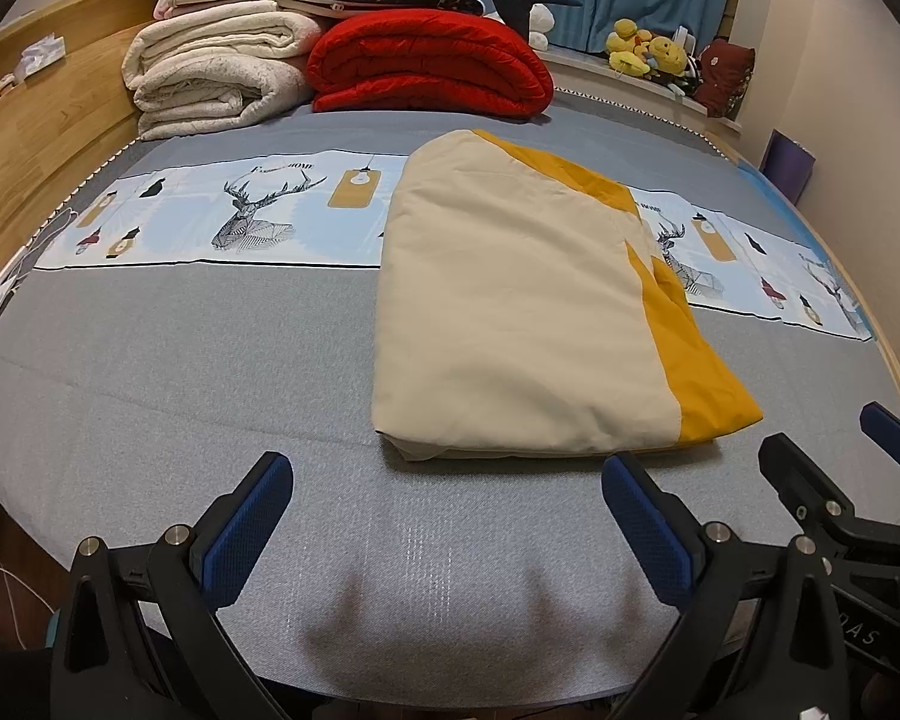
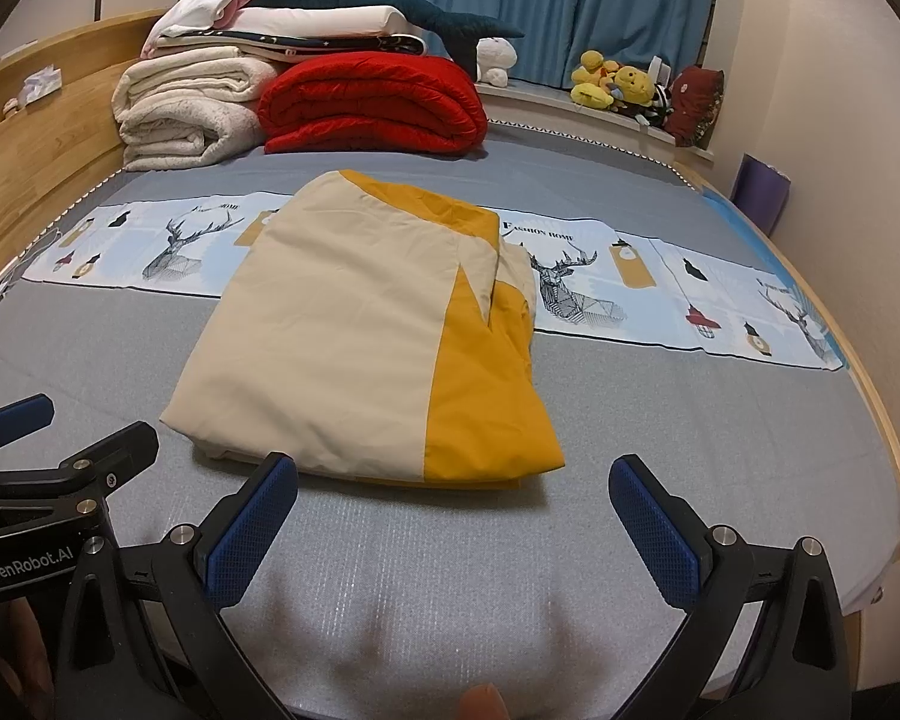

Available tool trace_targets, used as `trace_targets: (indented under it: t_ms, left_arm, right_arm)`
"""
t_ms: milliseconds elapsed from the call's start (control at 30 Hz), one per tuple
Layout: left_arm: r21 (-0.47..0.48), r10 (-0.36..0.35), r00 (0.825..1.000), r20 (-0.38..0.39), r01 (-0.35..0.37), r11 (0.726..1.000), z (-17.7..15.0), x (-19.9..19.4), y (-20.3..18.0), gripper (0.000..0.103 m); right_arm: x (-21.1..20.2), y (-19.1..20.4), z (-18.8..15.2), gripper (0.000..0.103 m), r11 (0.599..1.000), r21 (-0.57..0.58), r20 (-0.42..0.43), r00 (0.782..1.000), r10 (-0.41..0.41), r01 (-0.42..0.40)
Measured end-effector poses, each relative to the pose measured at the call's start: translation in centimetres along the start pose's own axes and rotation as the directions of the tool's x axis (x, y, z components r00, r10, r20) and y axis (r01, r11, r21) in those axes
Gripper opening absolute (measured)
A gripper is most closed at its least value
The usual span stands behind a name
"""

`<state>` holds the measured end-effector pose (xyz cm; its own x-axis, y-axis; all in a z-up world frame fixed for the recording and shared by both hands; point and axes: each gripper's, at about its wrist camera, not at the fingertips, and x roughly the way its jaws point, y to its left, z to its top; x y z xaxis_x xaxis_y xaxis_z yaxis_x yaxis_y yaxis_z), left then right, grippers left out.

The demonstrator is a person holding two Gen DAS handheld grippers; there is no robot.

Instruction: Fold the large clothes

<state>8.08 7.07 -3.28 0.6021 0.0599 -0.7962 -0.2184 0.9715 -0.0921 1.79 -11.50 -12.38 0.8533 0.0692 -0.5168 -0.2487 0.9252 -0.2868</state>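
Now the folded garment (image 1: pixel 528 306) lies flat on the bed (image 1: pixel 210 360); left gripper (image 1: pixel 447 516) and right gripper (image 2: pixel 453 516) hover just before it, jaws apart, holding nothing, probably because folding looks done.

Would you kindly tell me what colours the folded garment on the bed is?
The folded garment is cream with mustard-yellow panels, clearest in the right wrist view.

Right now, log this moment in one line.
left gripper: open, empty | right gripper: open, empty | beige-yellow garment: folded flat on bed, untouched

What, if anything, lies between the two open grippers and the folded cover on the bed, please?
Nothing visible: only bare grey sheet separates the left gripper and right gripper from the cover.
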Motion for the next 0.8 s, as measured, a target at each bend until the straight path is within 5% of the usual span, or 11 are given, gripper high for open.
trace_targets:
  t_ms: [800]
  left_arm:
    - [0.002, 0.0, 1.0, -0.003, 0.0, 1.0, -0.13, 0.15, 0.16, 0.101]
  right_arm:
    - [0.11, -0.17, -0.07, 0.103, 1.0, -0.004, -0.004, 1.0, 0.001, -0.001]
